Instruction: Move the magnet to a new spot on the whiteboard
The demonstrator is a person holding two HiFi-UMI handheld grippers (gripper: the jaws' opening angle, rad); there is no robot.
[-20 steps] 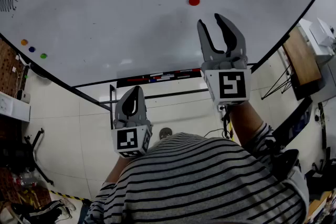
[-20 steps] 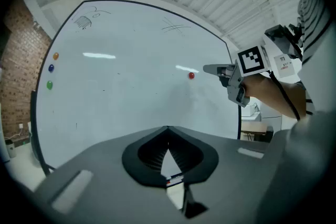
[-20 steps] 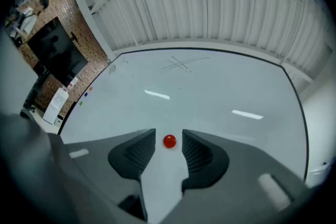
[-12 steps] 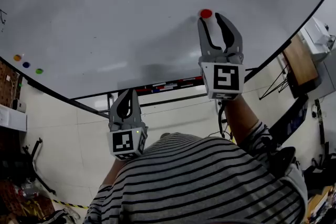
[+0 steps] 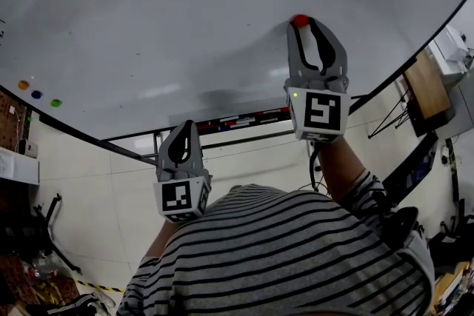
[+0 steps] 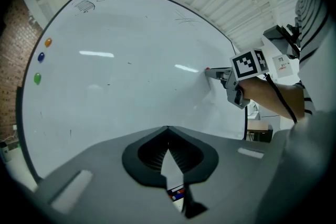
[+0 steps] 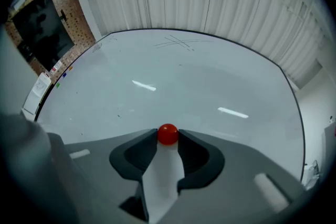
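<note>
A round red magnet [image 5: 300, 20] [image 7: 167, 134] sticks to the whiteboard [image 5: 185, 11] at upper right. My right gripper [image 5: 302, 24] [image 7: 167, 137] is raised to the board and shut on the magnet, one fingertip touching each side of it. In the left gripper view, the right gripper [image 6: 211, 72] shows against the board with the magnet [image 6: 207, 68] at its tips. My left gripper [image 5: 185, 125] [image 6: 168, 128] hangs lower, off the board near its bottom edge, shut with nothing between its jaws.
Orange [image 5: 24, 84], blue [image 5: 36, 94] and green [image 5: 55, 103] magnets sit at the board's left edge. A tray with markers [image 5: 222, 118] runs under the board. A wooden table [image 5: 426, 78] stands at the right. Faint pen marks sit near the board's top.
The right gripper rose to the red magnet and its jaws came in around it. The left gripper stayed low and shut.
</note>
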